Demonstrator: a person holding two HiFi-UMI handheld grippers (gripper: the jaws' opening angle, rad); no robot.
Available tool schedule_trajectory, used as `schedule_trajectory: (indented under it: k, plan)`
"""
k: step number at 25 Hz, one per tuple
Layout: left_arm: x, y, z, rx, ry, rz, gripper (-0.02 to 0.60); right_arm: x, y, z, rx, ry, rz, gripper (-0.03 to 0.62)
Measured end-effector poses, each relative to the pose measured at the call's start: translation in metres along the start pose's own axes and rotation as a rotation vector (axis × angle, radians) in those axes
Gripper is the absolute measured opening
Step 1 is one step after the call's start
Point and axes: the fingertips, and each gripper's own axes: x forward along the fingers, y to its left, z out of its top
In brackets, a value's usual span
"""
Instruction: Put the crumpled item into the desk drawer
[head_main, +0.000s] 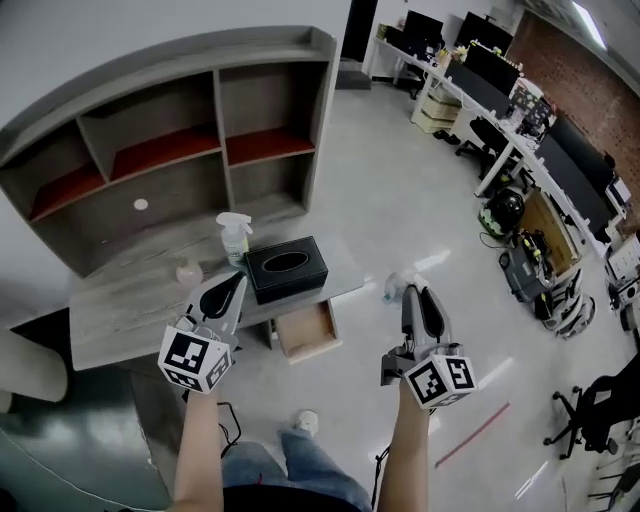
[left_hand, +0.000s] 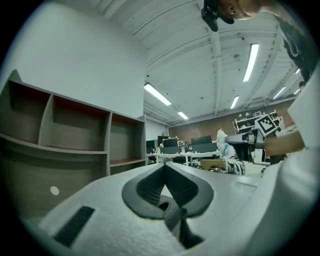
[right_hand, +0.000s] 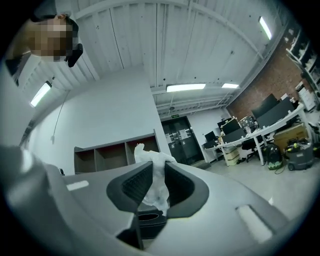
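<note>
Right gripper (head_main: 418, 296), lower right of centre in head view, clamped on crumpled item (right_hand: 154, 181): white tissue wad pinched between pads, top poking above the jaws. Left gripper (head_main: 232, 286) closed, nothing in it, hanging over front edge of desk (head_main: 120, 310) beside black tissue box (head_main: 287, 268).

Drawer (head_main: 305, 333) open, at frame centre, under desk edge; wad well to its right and not yet over it.

Advice: swing right gripper left and down over drawer mouth, hold the squeeze until inside the walls, release low so the light wad doesn't drift. Keep left gripper clear of path.
</note>
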Motion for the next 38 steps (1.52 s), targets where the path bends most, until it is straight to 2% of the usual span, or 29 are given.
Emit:
schedule_trajectory:
  k: [8,14,19,23,27,31,34,38]
  plan:
    - [0.009,0.026,-0.031,-0.018,0.078,0.113,0.005,0.063,-0.009,-0.047,0.058,0.097,0.111,0.089]
    - [0.020,0.036,-0.047,-0.037,0.100,0.117,0.005,0.083,0.004,-0.102,0.091,0.209,0.170,0.089]
    - [0.028,0.018,-0.089,-0.092,0.149,0.068,0.005,0.073,0.000,-0.185,0.137,0.358,0.181,0.089]
    - [0.027,-0.002,-0.153,-0.165,0.229,0.024,0.005,0.052,-0.007,-0.276,0.163,0.520,0.148,0.089]
    - [0.028,-0.021,-0.217,-0.221,0.287,-0.017,0.005,0.041,-0.023,-0.361,0.128,0.650,0.098,0.089]
    - [0.031,-0.032,-0.264,-0.274,0.304,-0.028,0.005,0.043,-0.040,-0.431,0.008,0.774,0.064,0.089]
    - [0.031,-0.038,-0.282,-0.305,0.313,-0.026,0.005,0.043,-0.051,-0.461,-0.066,0.851,0.049,0.097]
    - [0.030,-0.038,-0.291,-0.321,0.321,-0.014,0.005,0.041,-0.054,-0.476,-0.056,0.910,0.052,0.145]
